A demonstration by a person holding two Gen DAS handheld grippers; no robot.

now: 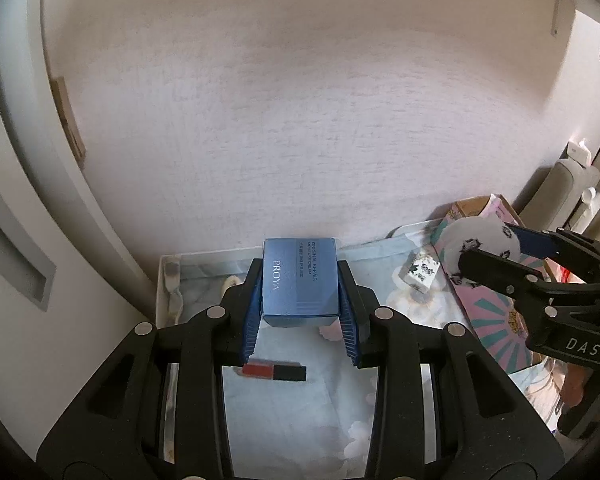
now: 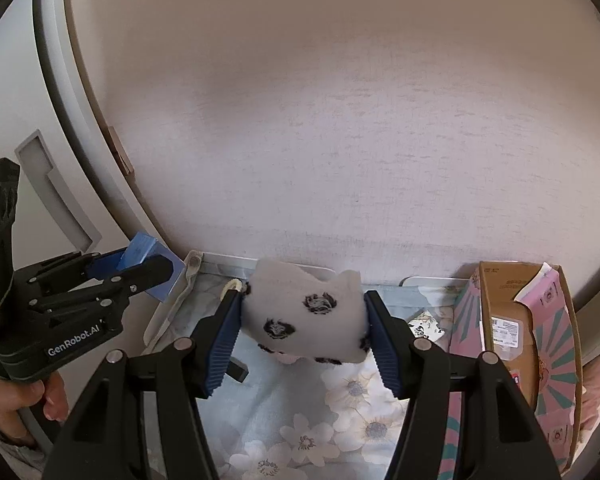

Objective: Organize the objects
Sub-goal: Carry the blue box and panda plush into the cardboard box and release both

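My left gripper is shut on a blue PROYA cream box, held up above the flowered cloth; the same box shows at the far left of the right wrist view. My right gripper is shut on a white soft pouch with black prints, lifted over the cloth; in the left wrist view that pouch is at the right. A red and black lipstick lies on the cloth below the left gripper. A small white printed block rests further right.
A pink and teal cardboard box, open at the top, stands at the right on the flowered cloth. A pale textured wall rises right behind. A white cabinet with a recessed handle is at the left. A hand grips the left tool.
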